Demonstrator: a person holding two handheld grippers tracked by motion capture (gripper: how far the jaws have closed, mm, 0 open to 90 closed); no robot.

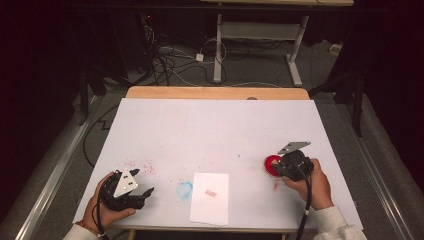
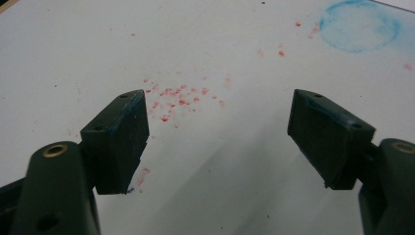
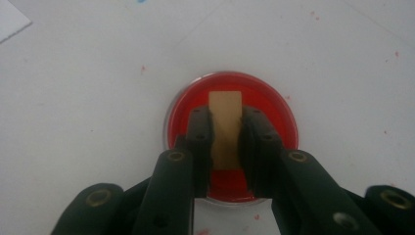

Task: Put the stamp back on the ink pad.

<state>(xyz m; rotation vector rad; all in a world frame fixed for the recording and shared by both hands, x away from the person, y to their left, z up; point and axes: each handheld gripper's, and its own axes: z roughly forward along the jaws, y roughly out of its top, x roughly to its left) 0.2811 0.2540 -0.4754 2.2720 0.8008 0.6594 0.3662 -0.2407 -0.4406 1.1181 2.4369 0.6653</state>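
We log: right gripper [image 3: 226, 139] jaws pinching tan wooden stamp block [image 3: 225, 128] over round red ink pad [image 3: 274, 110], seemingly touching; left gripper [image 2: 218, 142] jaws spread, seven o'clock on white counter [image 1: 210, 125].

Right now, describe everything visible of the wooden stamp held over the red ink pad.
The wooden stamp is a small, pale tan block, plain and rectangular, looking like unfinished wood. The right hand-held gripper is shut on its two sides, its top face towards the camera. It sits over the middle of the round red ink pad, near the table's right edge; whether its underside touches the ink cannot be told.
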